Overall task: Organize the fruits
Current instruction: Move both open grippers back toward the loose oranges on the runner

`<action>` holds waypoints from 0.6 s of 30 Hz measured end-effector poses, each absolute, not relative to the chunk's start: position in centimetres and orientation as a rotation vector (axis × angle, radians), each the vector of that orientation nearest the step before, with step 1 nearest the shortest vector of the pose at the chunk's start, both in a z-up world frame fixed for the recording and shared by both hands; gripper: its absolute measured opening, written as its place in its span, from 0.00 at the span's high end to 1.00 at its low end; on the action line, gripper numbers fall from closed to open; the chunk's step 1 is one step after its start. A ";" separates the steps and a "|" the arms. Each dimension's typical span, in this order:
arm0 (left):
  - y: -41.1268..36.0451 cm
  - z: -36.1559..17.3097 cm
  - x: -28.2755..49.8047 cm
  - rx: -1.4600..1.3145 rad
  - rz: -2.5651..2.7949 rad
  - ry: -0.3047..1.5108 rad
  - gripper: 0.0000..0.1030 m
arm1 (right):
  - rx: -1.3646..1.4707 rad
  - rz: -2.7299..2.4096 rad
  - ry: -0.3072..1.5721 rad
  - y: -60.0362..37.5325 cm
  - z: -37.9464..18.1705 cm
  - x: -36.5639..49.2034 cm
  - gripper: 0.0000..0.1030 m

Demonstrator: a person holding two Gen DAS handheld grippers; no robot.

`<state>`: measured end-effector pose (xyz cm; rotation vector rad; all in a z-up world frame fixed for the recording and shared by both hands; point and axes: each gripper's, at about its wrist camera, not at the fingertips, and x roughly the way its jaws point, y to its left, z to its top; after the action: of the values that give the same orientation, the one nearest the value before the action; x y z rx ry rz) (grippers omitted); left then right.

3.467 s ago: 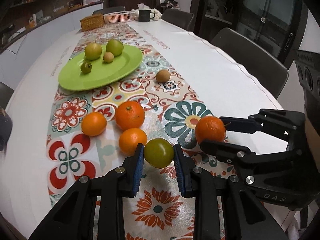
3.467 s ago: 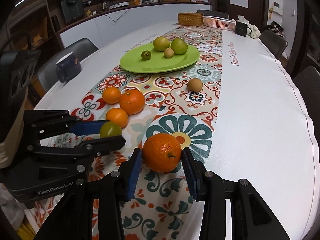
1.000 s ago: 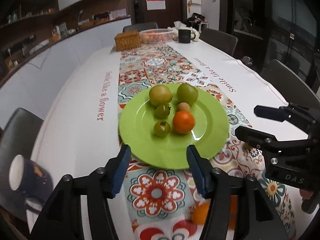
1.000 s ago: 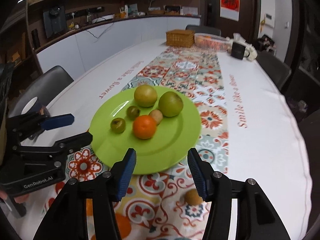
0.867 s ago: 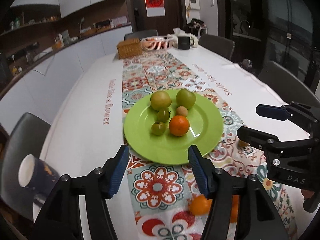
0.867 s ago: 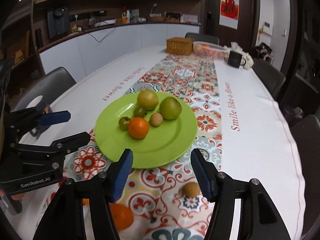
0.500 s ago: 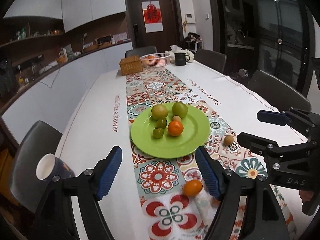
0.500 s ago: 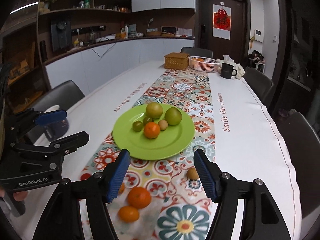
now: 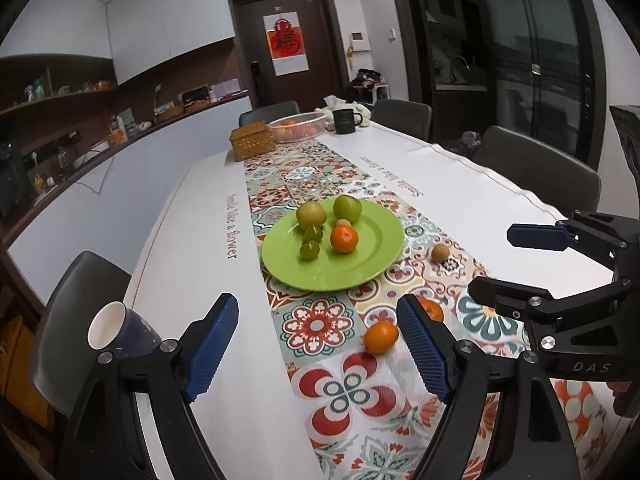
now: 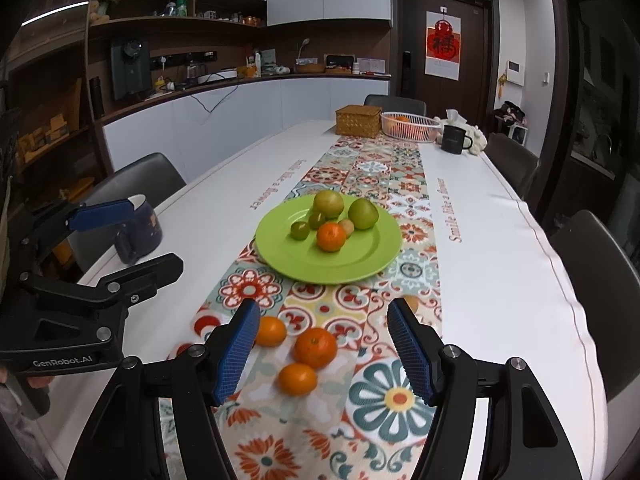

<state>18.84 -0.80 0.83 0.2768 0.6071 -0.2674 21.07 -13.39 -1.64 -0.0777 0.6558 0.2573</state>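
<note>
So far six fruits lie on the green plate (image 10: 280, 256); three oranges (image 10: 315, 347) and one small brown fruit (image 9: 440, 253) remain on the tabletop (image 10: 500, 280). Left hand-held gripper (image 9: 318, 348) and right hand-held gripper (image 10: 324, 350) are spread, empty.

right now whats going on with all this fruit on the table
A person holds two grippers over the table, sorting fruit onto the green plate. The left gripper and right gripper are both open and empty. The plate holds six fruits, including one orange. Three oranges and a small brown fruit lie on the runner.
</note>
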 end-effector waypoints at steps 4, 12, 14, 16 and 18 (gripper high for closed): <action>-0.9 0.1 18.7 0.298 -0.298 0.617 0.21 | -0.082 0.259 0.685 -12.9 -2.5 20.6 0.35; -1.6 -2.3 19.5 0.371 -0.401 0.659 0.21 | -0.081 0.264 0.757 -12.5 -4.9 20.5 0.35; -1.7 -3.0 19.8 0.386 -0.421 0.675 0.21 | -0.076 0.267 0.783 -12.5 -5.7 20.7 0.35; -1.9 -3.8 20.4 0.398 -0.451 0.700 0.21 | -0.068 0.267 0.807 -12.5 -6.3 21.0 0.35; -2.1 -4.5 20.9 0.416 -0.467 0.718 0.21 | -0.064 0.266 0.830 -12.5 -7.0 21.4 0.35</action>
<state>20.89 -2.15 -4.52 0.4157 0.7182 -0.4673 21.37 -12.54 -7.03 -0.0644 0.8303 0.2662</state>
